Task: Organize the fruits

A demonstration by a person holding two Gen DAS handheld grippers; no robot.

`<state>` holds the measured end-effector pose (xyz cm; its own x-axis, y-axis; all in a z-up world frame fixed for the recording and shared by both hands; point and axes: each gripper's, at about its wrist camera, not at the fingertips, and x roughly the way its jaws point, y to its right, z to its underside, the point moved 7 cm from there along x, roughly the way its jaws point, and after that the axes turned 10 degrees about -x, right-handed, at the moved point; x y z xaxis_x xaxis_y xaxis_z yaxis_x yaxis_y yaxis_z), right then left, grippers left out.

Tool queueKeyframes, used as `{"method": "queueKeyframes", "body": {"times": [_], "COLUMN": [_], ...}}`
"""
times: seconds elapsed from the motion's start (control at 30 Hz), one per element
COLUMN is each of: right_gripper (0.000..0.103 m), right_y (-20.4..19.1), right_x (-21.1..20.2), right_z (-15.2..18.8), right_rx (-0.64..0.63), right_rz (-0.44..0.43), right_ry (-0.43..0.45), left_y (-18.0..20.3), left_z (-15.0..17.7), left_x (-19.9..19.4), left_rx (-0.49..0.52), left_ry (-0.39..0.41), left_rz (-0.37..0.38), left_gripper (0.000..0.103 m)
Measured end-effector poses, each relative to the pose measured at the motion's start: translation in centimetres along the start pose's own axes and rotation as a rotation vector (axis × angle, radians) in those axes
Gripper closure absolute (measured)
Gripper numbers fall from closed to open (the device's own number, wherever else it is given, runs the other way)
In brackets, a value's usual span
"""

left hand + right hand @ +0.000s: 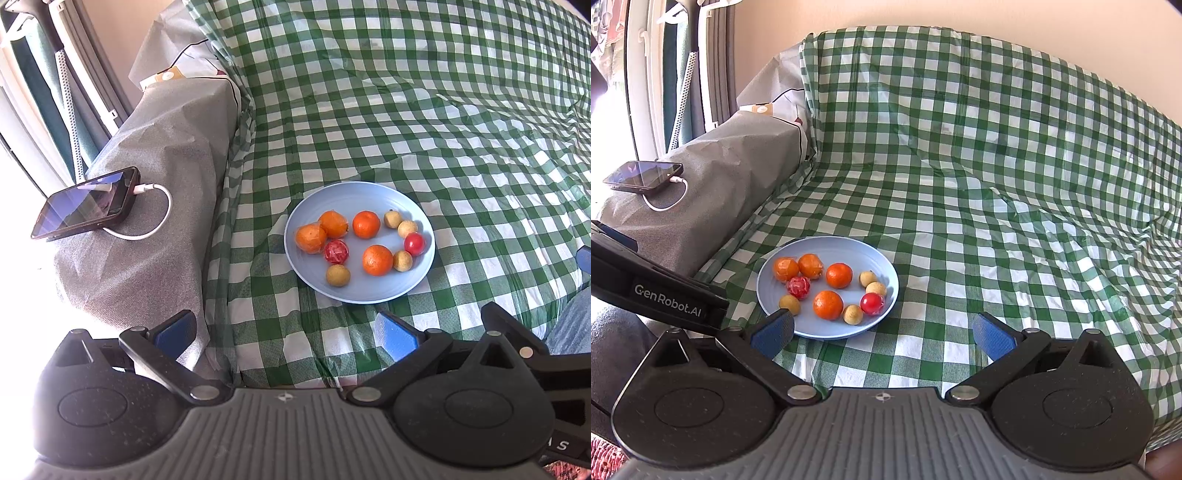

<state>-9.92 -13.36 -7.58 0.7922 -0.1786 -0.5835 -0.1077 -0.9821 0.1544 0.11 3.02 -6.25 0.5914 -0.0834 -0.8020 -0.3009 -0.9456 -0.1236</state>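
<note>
A pale blue plate (417,280) sits on a green-and-white checked cloth (406,129) draped over what looks like a sofa, and all 10 fruits lie on it: 4 oranges, 2 of them in clear wrap (311,239), 2 red cherry tomatoes, 1 wrapped (336,251) and 1 bare (414,243), and 4 small tan longan-like fruits (338,275). They are mixed, not grouped by kind, though every piece is on the plate; this fits either a gathering just finished or a sorting about to start. The left claw (284,334) hangs released and empty short of the plate's near rim. The right claw (882,334) is likewise spread wide and empty, its left finger overlapping the plate's near edge in the view. For any pick here, the round fruits will likely roll, so close across the widest part from above and squeeze gently; the wrapped ones may slip. The neighbours sit touching, so slide a finger into a gap. A phone (85,203) charges on the grey-covered armrest (147,206), well apart.
</note>
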Motion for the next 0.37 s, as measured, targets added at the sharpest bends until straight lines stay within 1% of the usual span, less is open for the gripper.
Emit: {"method": "queueKeyframes", "body": {"times": [0.17,0.37], "right_gripper": [0.001,0.001], "right_y": [-0.08,-0.14], "right_x": [0.01,0.11], "right_z": [-0.03,0.0], "right_rx": [0.001,0.003], "right_rz": [0.002,-0.001], "right_ry": [-0.001,-0.001], "left_y": [-0.04,-0.11], "left_z": [0.04,0.11], "left_x": [0.03,0.09], "left_rx": [0.006,-0.005], "left_ry": [0.006,-0.005], "left_rz": [-0.009,-0.01], "left_gripper": [0.0,0.0]}}
